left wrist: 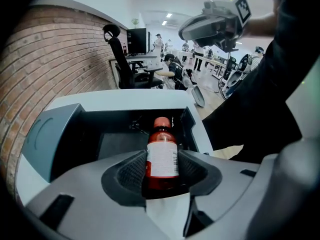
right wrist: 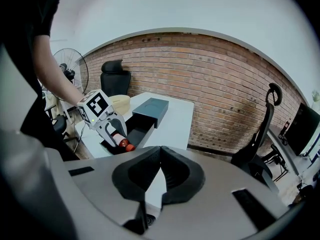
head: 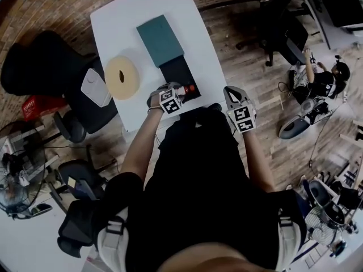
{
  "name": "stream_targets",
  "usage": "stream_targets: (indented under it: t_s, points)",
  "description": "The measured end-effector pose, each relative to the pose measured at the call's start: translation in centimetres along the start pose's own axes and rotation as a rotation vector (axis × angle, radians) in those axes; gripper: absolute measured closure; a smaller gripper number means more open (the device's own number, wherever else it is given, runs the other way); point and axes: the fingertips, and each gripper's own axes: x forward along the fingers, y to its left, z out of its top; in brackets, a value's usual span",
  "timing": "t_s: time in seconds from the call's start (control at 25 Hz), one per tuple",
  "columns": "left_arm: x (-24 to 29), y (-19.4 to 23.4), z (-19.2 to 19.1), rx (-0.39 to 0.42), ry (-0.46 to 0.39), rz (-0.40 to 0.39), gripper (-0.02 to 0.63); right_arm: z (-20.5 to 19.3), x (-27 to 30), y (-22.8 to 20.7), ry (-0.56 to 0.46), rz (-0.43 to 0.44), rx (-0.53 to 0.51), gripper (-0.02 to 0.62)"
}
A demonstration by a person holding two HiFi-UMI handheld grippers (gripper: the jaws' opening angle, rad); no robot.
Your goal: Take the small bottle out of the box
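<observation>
Brick wall, wood floor, black chair

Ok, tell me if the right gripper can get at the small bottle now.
Probably not: the left gripper clamps the small bottle inside the box, covering its sides; the right gripper is shut.

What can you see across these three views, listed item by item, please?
white rectangular table: one, white, centre
teal rectangular box cover: one, teal, on the table
black inner tray: one, black, slid out of the cover toward the person
small red bottle with white label: one, red, over the tray
cream tape roll: one, cream, on the table left of the tray
black office chair: one, black, left of the table
seated person: one, far right
left gripper: grey, shut on the bottle
right gripper: grey, shut, empty
</observation>
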Motion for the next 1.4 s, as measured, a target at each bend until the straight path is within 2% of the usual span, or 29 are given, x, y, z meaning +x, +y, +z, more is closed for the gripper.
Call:
stream_targets:
  t_s: [0.44, 0.68, 0.96, 1.4]
  points:
    - [-1.8, 0.7, 1.6, -0.077, -0.076, 0.007, 0.402, 1.0, 0.0, 0.0, -0.026, 0.002, -0.004, 0.598]
    - [-3.5, 1.3, 2.3, -0.108, -0.131, 0.047, 0.402, 1.6, 0.3, 0.5, -0.042, 0.004, -0.009, 0.598]
    - [-6.9, 1.9, 3.8, -0.224, -0.283, 0.086, 0.402, 2.2, 1.0, 1.3, -0.054, 0.031, -0.027, 0.598]
    - [-12.2, 2.6, 4.6, -0.325, -0.429, 0.186, 0.402, 4.9, 2.7, 3.4, -0.098, 0.112, -0.101, 0.598]
